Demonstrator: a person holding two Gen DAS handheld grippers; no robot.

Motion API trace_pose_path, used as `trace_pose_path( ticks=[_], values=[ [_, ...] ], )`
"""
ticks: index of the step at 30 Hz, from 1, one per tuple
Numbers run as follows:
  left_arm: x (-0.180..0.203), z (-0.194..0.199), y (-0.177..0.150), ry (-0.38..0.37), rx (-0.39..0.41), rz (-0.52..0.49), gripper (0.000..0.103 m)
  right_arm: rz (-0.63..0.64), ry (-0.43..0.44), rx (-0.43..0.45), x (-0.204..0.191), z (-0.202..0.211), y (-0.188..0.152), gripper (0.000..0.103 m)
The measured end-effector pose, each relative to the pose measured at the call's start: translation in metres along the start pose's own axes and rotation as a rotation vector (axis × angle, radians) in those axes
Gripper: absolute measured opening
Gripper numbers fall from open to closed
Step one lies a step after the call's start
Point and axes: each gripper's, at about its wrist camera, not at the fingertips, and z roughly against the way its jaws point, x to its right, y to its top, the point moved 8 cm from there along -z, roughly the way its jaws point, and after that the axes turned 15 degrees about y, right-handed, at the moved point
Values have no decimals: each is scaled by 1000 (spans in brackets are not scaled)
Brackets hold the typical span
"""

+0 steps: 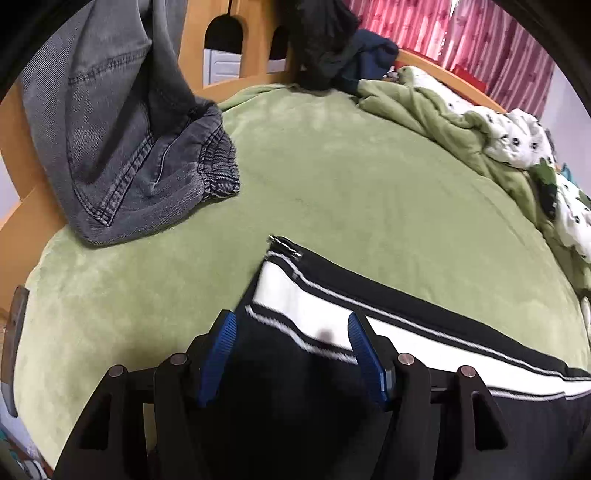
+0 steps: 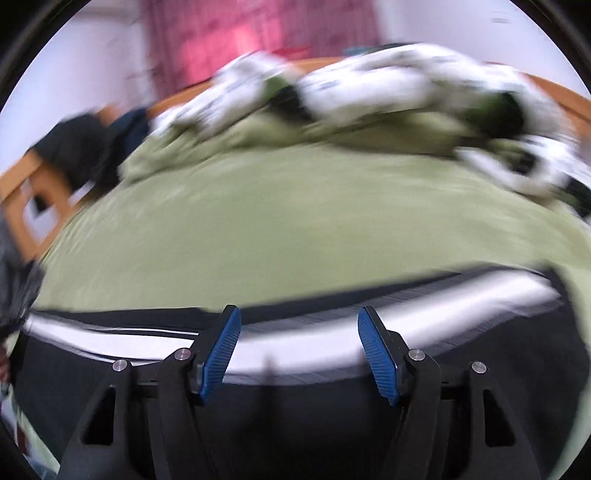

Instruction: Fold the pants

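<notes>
Now both grippers, left gripper and right gripper, gape open, holding nothing; the pants may slide off the bed.

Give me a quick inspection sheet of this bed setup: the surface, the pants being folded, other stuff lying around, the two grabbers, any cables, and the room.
Surface: green bed cover, mostly smooth.
Job's things: black pants with a white side stripe, lying flat at the near edge; a zipper end shows at the corner.
Clutter: grey jeans at the left; dark clothes at the far side; a crumpled white patterned quilt at the right.
Grippers: left gripper open over the pants, pads not pressing; right gripper open over the stripe, view blurred.
Cables: nothing seen.
Surroundings: wooden bed frame, pink curtain.
</notes>
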Motion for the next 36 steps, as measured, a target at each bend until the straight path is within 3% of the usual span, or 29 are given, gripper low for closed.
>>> trace_pose_path(
  ticks=[4,6,8,11,14,15,17,20,21,22,24,25,26,27,28,32,36],
  values=[
    [8,21,-11,-57,25,21,62,-124,-346,56,94,98,-23,71],
    [16,26,-16,-92,27,27,62,-256,-407,85,130,133,-44,72],
    [26,28,-20,-112,16,22,62,-396,-363,87,160,147,-69,72],
    [44,28,-27,-132,-12,-3,62,-496,-286,58,183,129,-92,72],
    [60,27,-37,-149,-33,-31,62,-545,-160,55,192,89,-91,72],
    [63,25,-40,-145,-38,-42,62,-570,-120,49,194,75,-92,79],
    [66,22,-45,-133,-45,-55,62,-594,-109,60,197,53,-83,82],
    [63,17,-51,-125,-64,-53,62,-607,-140,91,199,55,-56,31],
    [61,17,-53,-125,-71,-40,62,-596,-83,151,197,64,-40,28],
    [59,17,-54,-132,-75,-33,62,-555,-24,217,188,81,-20,28],
    [57,19,-56,-151,-78,-22,62,-358,-27,331,159,120,17,28],
    [57,20,-57,-153,-77,-23,62,-312,-29,359,151,128,22,29],
    [57,21,-57,-158,-75,-27,62,-277,-37,365,147,132,22,36],
    [58,23,-58,-159,-73,-35,62,-270,-55,337,152,127,17,46],
    [58,24,-58,-157,-71,-40,62,-300,-90,271,166,115,4,49],
    [52,39,-53,-147,-27,-73,62,-508,-153,17,216,80,-64,49],
    [34,55,-46,-156,1,-71,62,-509,-230,90,215,111,-84,58]
  ],
)
